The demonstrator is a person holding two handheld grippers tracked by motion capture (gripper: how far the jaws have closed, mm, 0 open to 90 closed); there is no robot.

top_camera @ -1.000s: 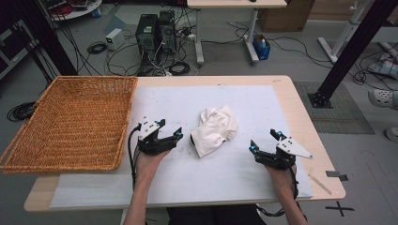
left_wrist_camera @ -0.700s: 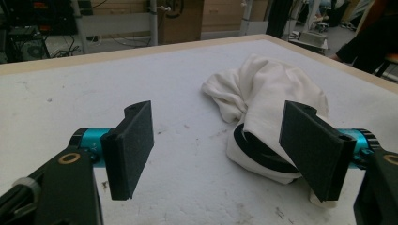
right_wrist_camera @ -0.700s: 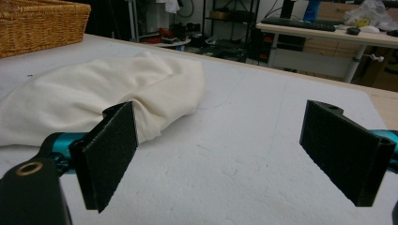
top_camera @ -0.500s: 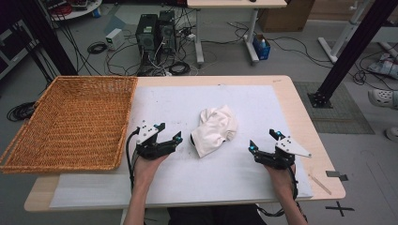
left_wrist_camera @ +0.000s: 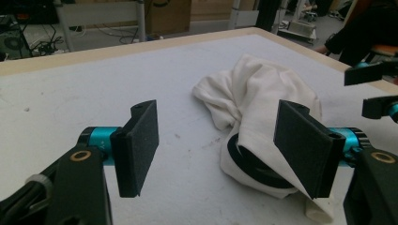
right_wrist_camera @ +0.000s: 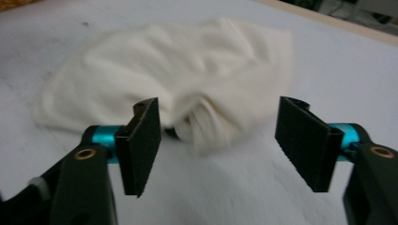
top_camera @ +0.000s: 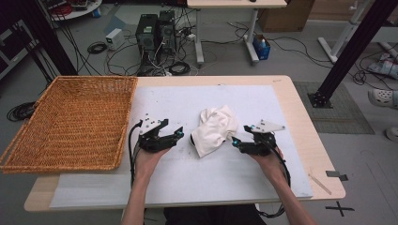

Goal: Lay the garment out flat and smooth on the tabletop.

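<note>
A crumpled white garment (top_camera: 215, 129) with a black collar band lies in the middle of the white mat. My left gripper (top_camera: 177, 135) is just left of it, open, its jaws pointing right at the cloth with nothing between them. From that gripper's own view the garment (left_wrist_camera: 263, 112) lies just beyond the jaws and the black band (left_wrist_camera: 256, 164) shows at its near edge. My right gripper (top_camera: 234, 140) is at the garment's right edge, open, jaws pointing left. In its own view the cloth (right_wrist_camera: 178, 84) lies close in front of the open gripper (right_wrist_camera: 218, 140).
A large wicker basket (top_camera: 65, 122) lies on the table's left side, beside the mat (top_camera: 234, 178). The wooden table edge (top_camera: 324, 159) runs along the right. Computers, cables and desk legs stand on the floor behind the table.
My right gripper has moved left from the table's right part up to the garment's edge. The left gripper has shifted slightly toward the cloth. The garment has not moved.
</note>
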